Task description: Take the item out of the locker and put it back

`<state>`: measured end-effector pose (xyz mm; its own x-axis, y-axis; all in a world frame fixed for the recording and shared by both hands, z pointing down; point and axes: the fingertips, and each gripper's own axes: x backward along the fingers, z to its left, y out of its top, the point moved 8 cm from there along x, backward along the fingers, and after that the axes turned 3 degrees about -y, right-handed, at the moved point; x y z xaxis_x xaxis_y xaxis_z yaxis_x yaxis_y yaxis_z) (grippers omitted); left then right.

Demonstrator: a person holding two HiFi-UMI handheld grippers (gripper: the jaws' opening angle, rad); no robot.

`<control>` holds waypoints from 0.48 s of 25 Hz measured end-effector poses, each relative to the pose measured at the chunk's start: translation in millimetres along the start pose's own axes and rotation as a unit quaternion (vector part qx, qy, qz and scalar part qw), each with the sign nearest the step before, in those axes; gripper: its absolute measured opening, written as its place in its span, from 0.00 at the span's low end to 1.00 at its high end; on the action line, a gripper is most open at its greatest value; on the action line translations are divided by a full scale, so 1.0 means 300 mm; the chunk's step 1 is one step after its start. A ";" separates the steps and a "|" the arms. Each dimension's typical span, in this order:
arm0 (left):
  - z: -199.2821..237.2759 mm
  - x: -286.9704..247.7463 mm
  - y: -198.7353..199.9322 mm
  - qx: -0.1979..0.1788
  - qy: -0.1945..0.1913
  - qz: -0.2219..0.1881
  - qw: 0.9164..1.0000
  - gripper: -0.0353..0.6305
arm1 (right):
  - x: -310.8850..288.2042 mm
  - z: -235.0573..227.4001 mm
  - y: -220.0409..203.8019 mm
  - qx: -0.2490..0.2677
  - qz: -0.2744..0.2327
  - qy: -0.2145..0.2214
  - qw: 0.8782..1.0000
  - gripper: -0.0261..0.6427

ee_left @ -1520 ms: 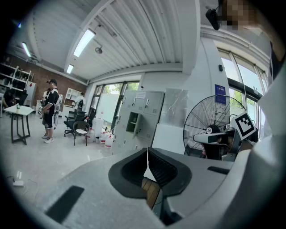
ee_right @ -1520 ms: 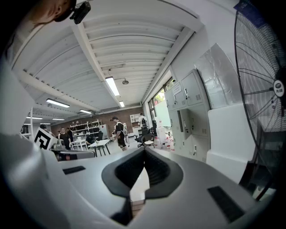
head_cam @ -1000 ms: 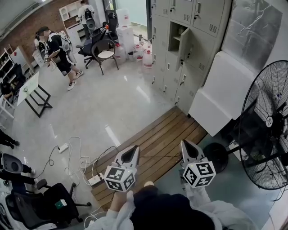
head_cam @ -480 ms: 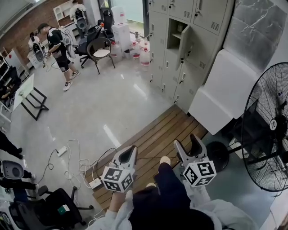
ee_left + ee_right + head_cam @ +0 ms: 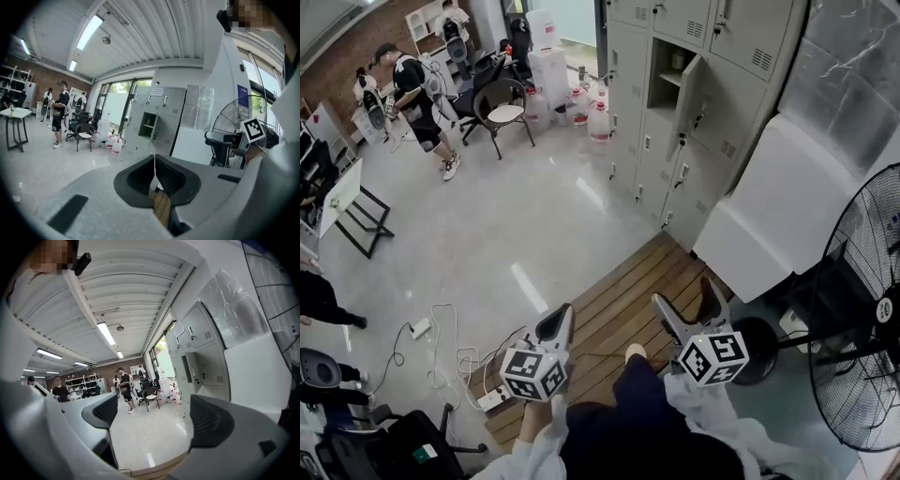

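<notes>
The grey lockers [image 5: 675,103] stand at the far right of the room. One compartment [image 5: 667,77] has its door [image 5: 686,92] swung open, and a small item [image 5: 678,60] shows on its upper shelf. The same open compartment [image 5: 149,123] appears in the left gripper view. My left gripper [image 5: 560,322] is shut and empty over the wooden decking, far from the lockers. My right gripper [image 5: 685,294] is beside it; its jaws have just been opening and now stand wide with nothing between them. In the right gripper view its fingers [image 5: 106,410] frame the floor and the lockers [image 5: 197,345].
A big standing fan [image 5: 862,319] is close on the right. A white slab [image 5: 773,202] leans by the lockers. Wooden decking [image 5: 623,295] lies ahead, with cables and a power strip [image 5: 492,398] at the left. Water jugs [image 5: 598,120], a chair [image 5: 502,103] and people [image 5: 414,89] are far back.
The right gripper's jaws went from shut to wide open. Both grippers and the view moved forward over the decking toward the lockers. The left gripper stayed shut.
</notes>
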<state>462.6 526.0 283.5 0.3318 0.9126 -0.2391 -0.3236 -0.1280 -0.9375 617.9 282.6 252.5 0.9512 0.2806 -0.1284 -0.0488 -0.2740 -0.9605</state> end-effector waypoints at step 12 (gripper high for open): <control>0.248 -0.687 0.102 0.004 0.000 -0.037 0.999 0.07 | -0.674 -0.317 0.057 0.005 -0.012 0.045 0.999 0.73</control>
<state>318.2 362.9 323.0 0.3548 0.9196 -0.1689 -0.3059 -0.0565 -0.9504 453.8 133.7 285.4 0.9757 0.2030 -0.0827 -0.0280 -0.2589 -0.9655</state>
